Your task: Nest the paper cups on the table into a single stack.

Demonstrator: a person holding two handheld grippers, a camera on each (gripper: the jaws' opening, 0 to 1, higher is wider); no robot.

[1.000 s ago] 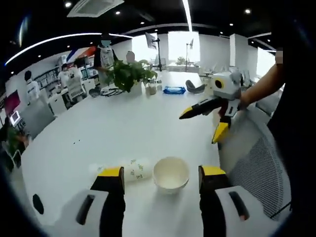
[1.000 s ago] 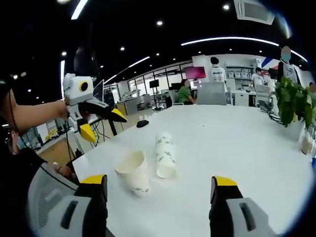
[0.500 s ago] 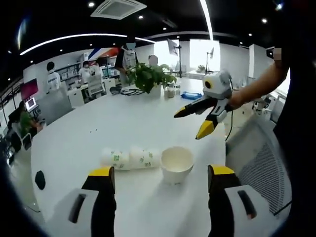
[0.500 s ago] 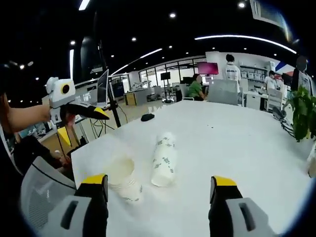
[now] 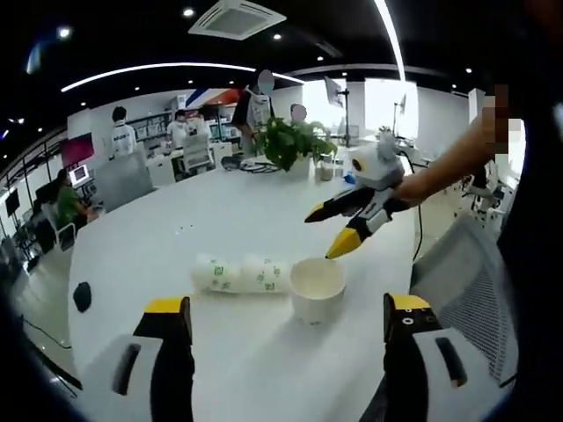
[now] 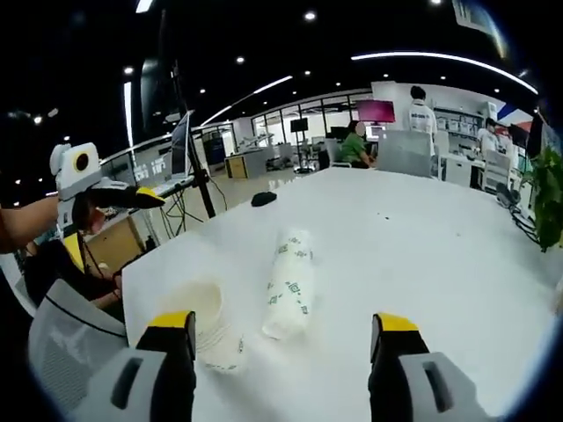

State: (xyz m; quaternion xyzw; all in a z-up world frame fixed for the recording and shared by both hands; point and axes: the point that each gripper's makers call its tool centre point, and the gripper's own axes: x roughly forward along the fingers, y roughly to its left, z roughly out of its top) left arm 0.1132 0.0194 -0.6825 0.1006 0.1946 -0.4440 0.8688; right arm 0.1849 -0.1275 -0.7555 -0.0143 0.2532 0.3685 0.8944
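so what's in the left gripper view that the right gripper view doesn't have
Left gripper view: a potted plant at the table's far side, and the right gripper open above the upright cup. Right gripper view: a dark mouse-like object on the table and the left gripper. Both: the white table, the upright cup and the lying stack of cups.

I can read no word or number anywhere. The lying paper cups (image 5: 239,274) in front of me carry small green printed marks, too blurred to make out, and the same marks on them from my right gripper view (image 6: 288,283) stay illegible.
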